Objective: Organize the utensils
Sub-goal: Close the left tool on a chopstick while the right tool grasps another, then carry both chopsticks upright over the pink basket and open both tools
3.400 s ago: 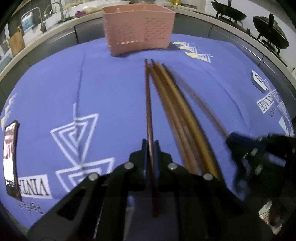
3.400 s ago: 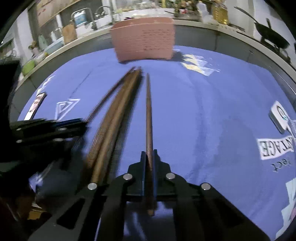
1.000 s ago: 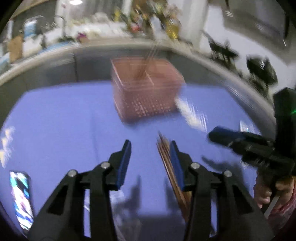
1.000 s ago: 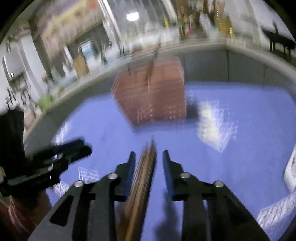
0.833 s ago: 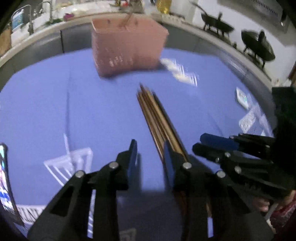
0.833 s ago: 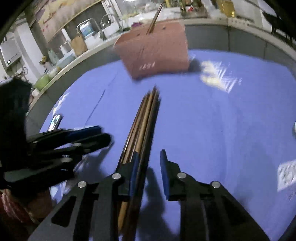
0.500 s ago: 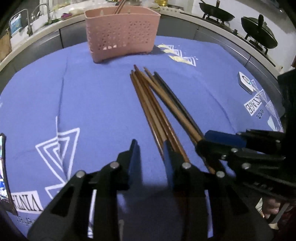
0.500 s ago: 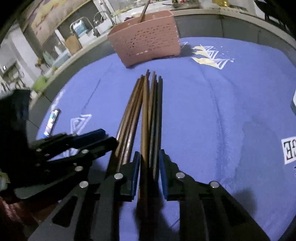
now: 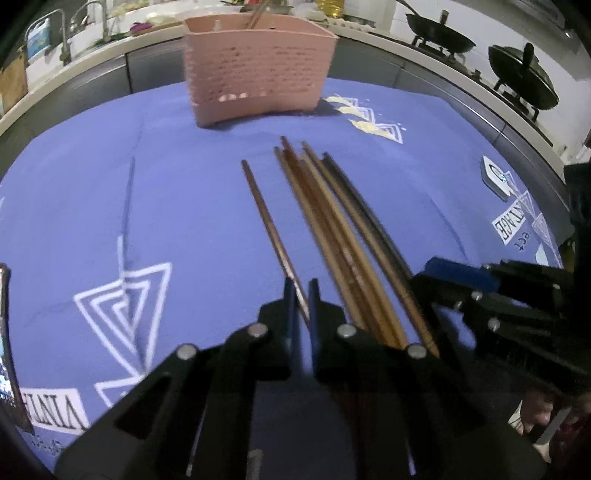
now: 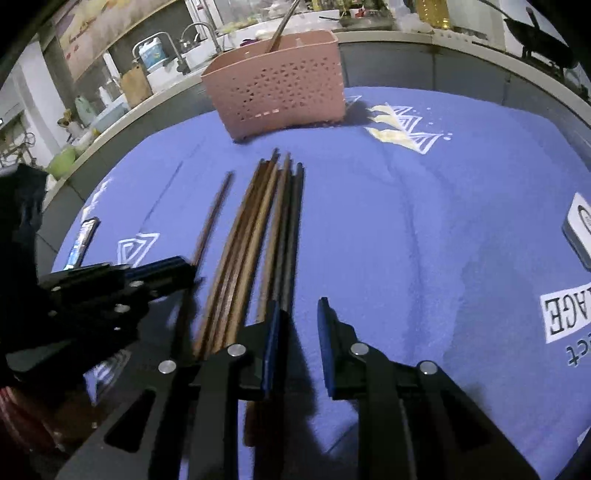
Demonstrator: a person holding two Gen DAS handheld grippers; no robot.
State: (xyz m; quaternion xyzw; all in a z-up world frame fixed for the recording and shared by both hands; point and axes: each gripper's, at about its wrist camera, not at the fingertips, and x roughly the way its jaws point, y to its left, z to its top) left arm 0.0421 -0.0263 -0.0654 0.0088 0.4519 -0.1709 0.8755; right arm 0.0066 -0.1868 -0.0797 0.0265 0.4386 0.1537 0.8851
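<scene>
In the left wrist view, the left tool (image 9: pixel 300 295) sits at lower center with its jaws drawn close on the near end of a single chopstick (image 9: pixel 271 230), which runs up and slightly left from the jaws over the blue cloth (image 9: pixel 184 192) on the desk. Just right of it lies a bundle (image 9: pixel 332 221) of brown and dark chopsticks, fanned toward the upper middle of the frame, their near ends passing under the right side of this tool. The pink basket (image 9: pixel 255 77) stands at top center, well apart from the tool, with a few sticks (image 9: pixel 255 16) rising from it. The right tool (image 9: pixel 436 273) enters from the lower right, touching the bundle's right edge. A phone (image 9: pixel 5 354) lies at the left edge. In the right wrist view, the right tool (image 10: pixel 297 319) is at lower center with its jaws spread and nothing between them; the bundle (image 10: pixel 258 236) lies just left of the gap, its darkest sticks against the left finger (image 10: pixel 271 332). The single chopstick (image 10: pixel 212 218) lies farther left, leading into the left tool (image 10: pixel 181 269) at the left middle. The basket (image 10: pixel 277 99) stands at the upper middle on the cloth (image 10: pixel 406 229).
</scene>
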